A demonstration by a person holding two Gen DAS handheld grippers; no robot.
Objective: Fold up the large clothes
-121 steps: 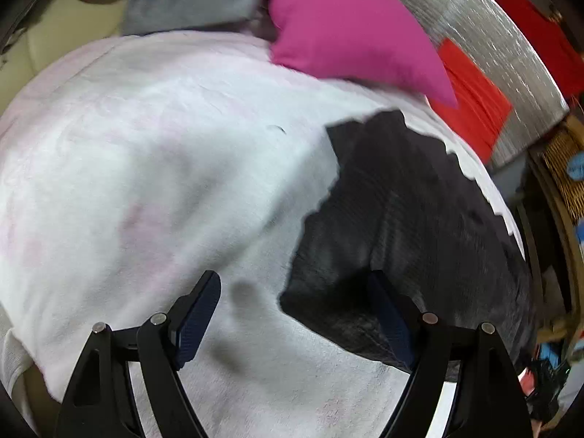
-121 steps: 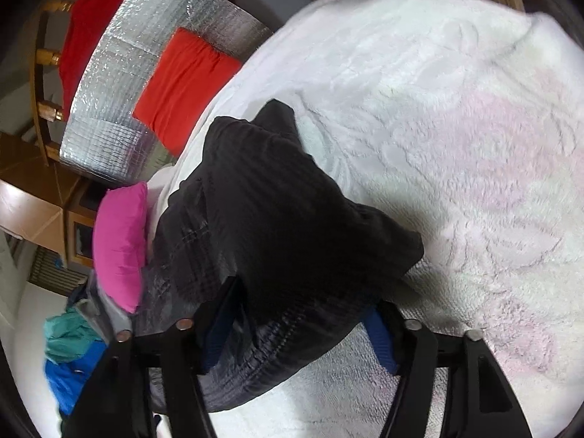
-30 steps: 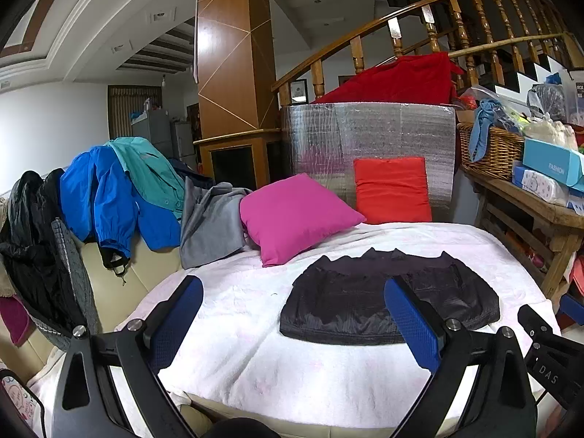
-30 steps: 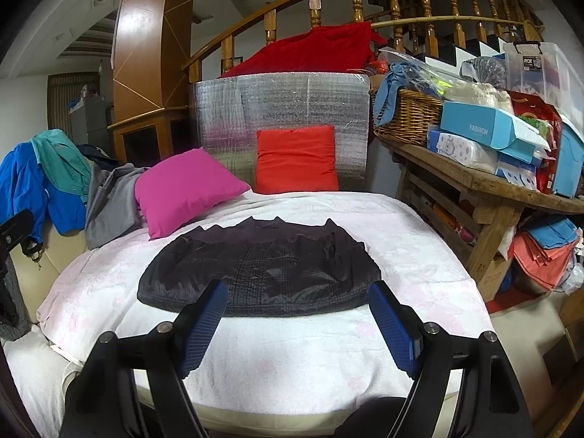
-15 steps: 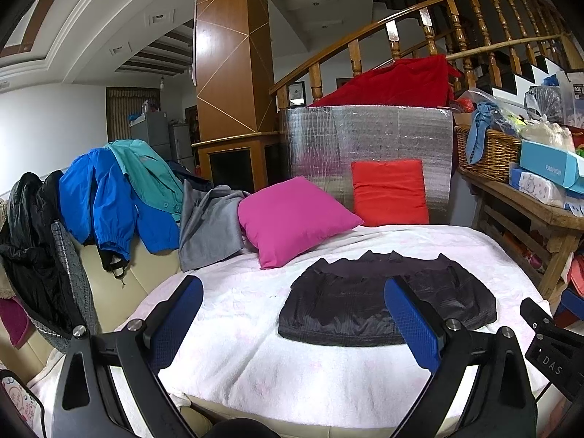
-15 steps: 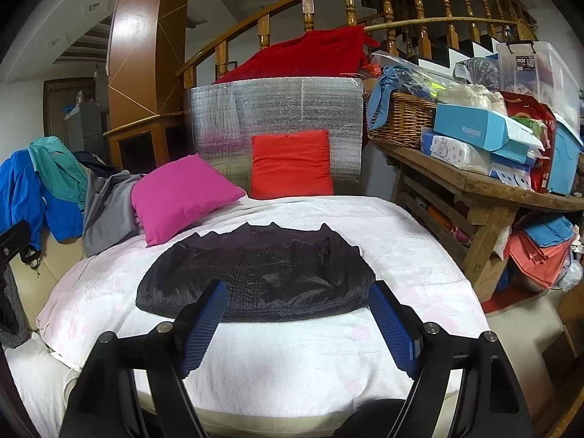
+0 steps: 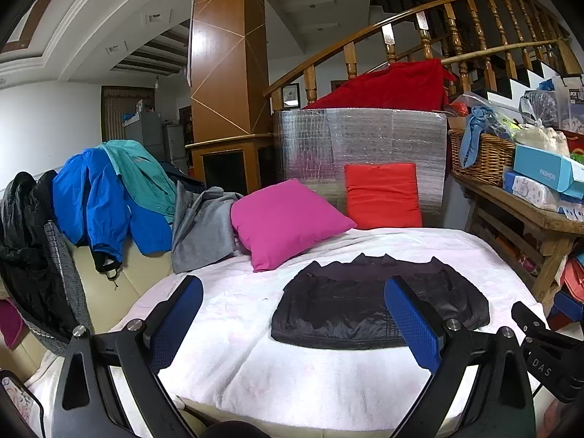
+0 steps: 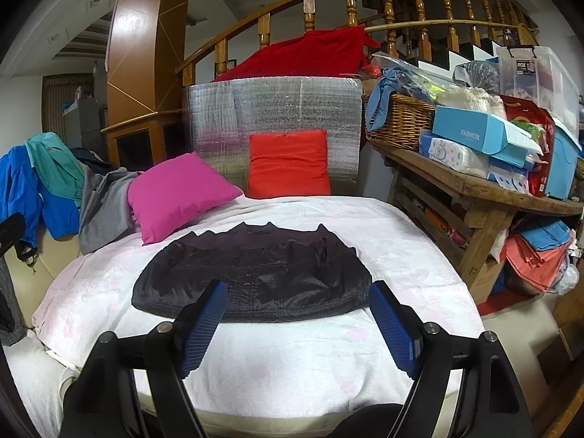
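Folded black jacket (image 8: 252, 273) on white blanket (image 8: 292, 357), cluttered room, left gripper (image 7: 292, 323), right gripper (image 8: 297, 325) wide apart, empty

The left hand-held gripper (image 7: 294, 304) hangs wide open and empty above the white bed (image 7: 292, 376); a folded black garment (image 7: 350, 310) lies flat beyond it.

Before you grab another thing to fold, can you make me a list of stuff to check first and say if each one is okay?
1. Black garment folded, flat on the white blanket: ok.
2. Left gripper open, holding nothing: ok.
3. Right gripper open, holding nothing: ok.
4. Both grippers clear of the garment: ok.
5. More clothes waiting: blue jacket and grey garment are draped at the side: ok.
6. Room on the blanket for another piece: cannot tell.
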